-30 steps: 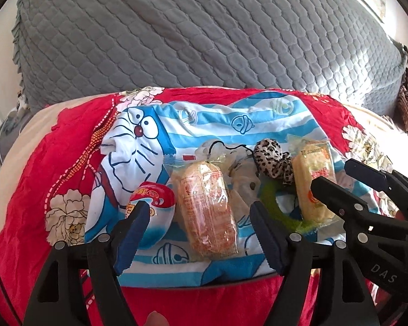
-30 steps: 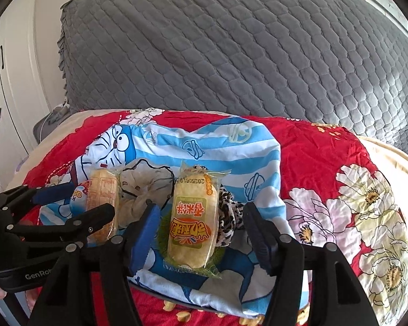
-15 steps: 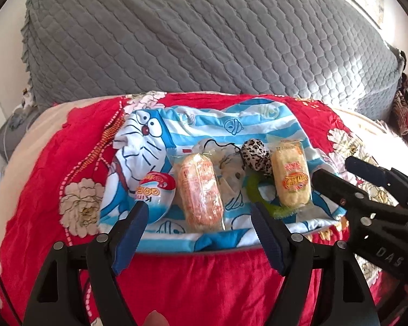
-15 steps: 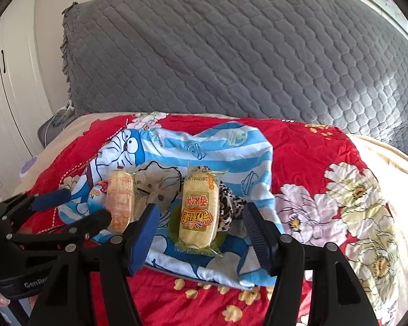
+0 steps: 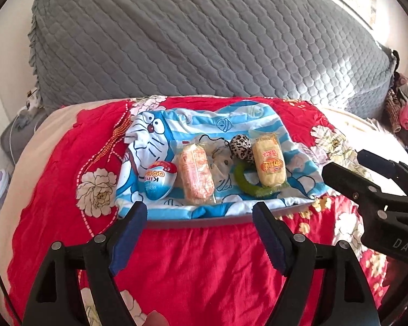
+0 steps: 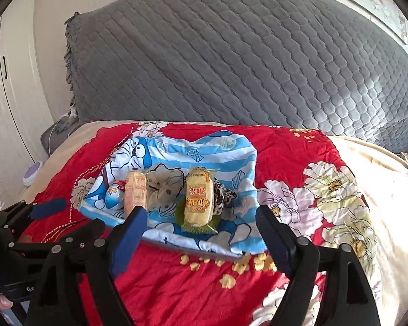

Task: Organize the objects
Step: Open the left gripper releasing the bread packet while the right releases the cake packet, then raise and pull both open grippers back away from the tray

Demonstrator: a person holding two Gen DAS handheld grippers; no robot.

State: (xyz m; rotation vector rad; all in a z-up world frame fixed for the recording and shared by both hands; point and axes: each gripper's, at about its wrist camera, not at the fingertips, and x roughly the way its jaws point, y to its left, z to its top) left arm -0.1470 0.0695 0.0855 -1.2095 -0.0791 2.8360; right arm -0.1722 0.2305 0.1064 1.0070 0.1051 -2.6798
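On a blue-striped cartoon cloth (image 5: 225, 125) (image 6: 212, 152) lie, in a row, a red-and-white chocolate egg (image 5: 159, 179) (image 6: 114, 194), an orange snack pack (image 5: 195, 174) (image 6: 135, 191), a beige scrunchie (image 5: 217, 160) (image 6: 164, 187), a leopard scrunchie (image 5: 240, 145) (image 6: 223, 193), a green ring (image 5: 247, 183) and a yellow cake pack (image 5: 269, 163) (image 6: 198, 199). My left gripper (image 5: 198, 233) (image 6: 76, 216) is open and empty, short of the cloth's near edge. My right gripper (image 6: 201, 240) (image 5: 345, 168) is open and empty, near the cloth's right front.
The cloth lies over a flat board (image 5: 217, 221) on a red floral blanket (image 5: 193, 266) (image 6: 299, 163). A grey quilted headboard (image 5: 204, 43) (image 6: 244, 59) stands behind. White cupboard doors (image 6: 5, 103) are at far left; clothes (image 5: 402, 108) hang at right.
Both grippers have pulled back from the cloth toward me, still open and empty. The objects now look smaller and farther; none of them has moved.
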